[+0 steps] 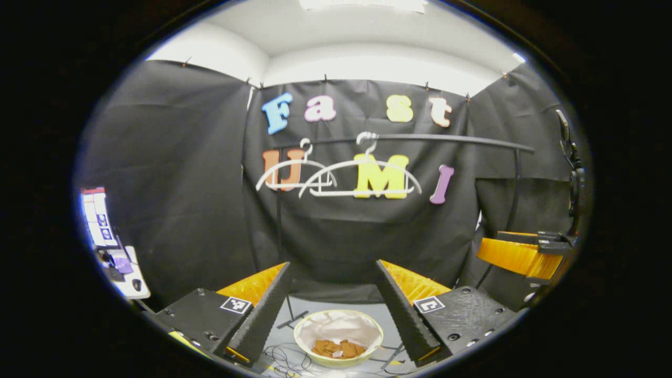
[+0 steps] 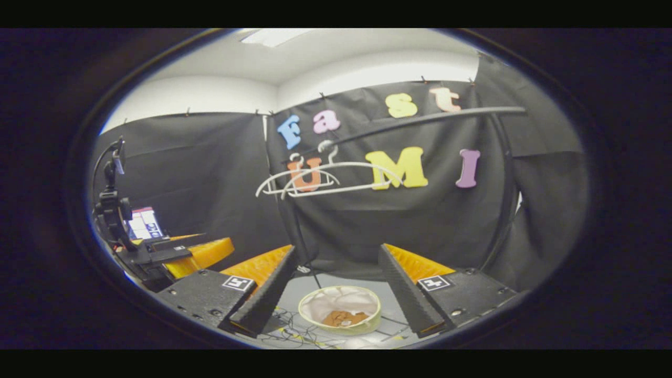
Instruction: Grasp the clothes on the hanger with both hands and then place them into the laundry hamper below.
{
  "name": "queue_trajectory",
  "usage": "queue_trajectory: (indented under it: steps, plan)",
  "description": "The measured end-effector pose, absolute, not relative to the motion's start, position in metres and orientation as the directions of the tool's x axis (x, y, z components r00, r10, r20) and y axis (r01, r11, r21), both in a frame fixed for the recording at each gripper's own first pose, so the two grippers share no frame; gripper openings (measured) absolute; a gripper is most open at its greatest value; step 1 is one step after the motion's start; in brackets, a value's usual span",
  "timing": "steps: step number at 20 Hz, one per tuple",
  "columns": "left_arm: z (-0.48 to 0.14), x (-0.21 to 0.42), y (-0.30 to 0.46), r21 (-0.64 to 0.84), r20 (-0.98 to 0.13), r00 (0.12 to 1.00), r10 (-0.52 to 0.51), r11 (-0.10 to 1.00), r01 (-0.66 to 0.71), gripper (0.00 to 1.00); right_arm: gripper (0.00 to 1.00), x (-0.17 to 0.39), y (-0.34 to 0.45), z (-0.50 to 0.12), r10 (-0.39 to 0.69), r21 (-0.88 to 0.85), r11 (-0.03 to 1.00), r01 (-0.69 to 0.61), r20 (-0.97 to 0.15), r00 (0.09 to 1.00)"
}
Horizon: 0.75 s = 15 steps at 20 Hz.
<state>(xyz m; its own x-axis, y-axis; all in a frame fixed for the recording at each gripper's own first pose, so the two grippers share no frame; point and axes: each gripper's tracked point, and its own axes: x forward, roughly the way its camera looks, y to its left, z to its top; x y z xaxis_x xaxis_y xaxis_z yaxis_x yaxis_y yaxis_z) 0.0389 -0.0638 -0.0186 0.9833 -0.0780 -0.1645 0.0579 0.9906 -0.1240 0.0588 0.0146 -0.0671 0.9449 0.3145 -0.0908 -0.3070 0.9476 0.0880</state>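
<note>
Left gripper view presents the booth's black cloth wall (image 1: 173,173) as the largest surface, with a dark clothes rail (image 1: 446,139) running across it on an upright post. I note two white hangers (image 1: 362,178) on that rail; both are bare, with no garment on either. The same pair shows in the right gripper view, hooked at the near end of the rail.

Below the rail, on the floor, stands the laundry hamper (image 1: 304,344), a pale round basket with a light lining. A brownish-orange garment (image 1: 338,347) lies bunched at its bottom, fully inside the rim. Loose cables trail on the floor beside it.

My left gripper (image 1: 333,299) has its fingers spread wide and holds nothing; the hamper shows in the gap between them. My right gripper (image 2: 336,286) is likewise wide apart and empty, aimed at the same hamper from a slightly different angle. Each view also catches the other gripper at its edge, well apart from the rail and the hamper.

Assessment: with the hangers bare and the clothes in the hamper, I judge the placing step complete and the task at or near its end. The next move, as I judge it, calls only for holding both tools clear of the hamper and rail; no further grasp appears to be needed.
</note>
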Motion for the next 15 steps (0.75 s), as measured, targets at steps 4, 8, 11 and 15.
queue_trajectory:
  steps: [4,8,11,15]
  plan:
    - [0.029,0.001,-0.063,-0.098,-0.114,0.993,-0.044,0.995,0.033,0.96,0.99,0.019,-0.01,-0.028,0.299,0.088,0.95,-0.299,0.008,0.954]
    - [0.037,-0.047,-0.042,-0.052,-0.082,0.997,0.004,0.999,-0.008,1.0,0.99,-0.019,-0.023,0.001,0.247,0.07,0.965,-0.251,0.069,0.967]
    - [0.036,-0.072,-0.024,-0.038,-0.07,0.997,0.036,0.999,-0.038,1.0,0.99,-0.045,-0.021,0.009,0.207,0.063,0.975,-0.214,0.101,0.973]
    - [0.025,-0.081,-0.004,0.002,-0.067,0.996,0.058,0.998,-0.058,1.0,0.99,-0.058,-0.006,-0.007,0.175,0.029,0.984,-0.177,0.077,0.982]
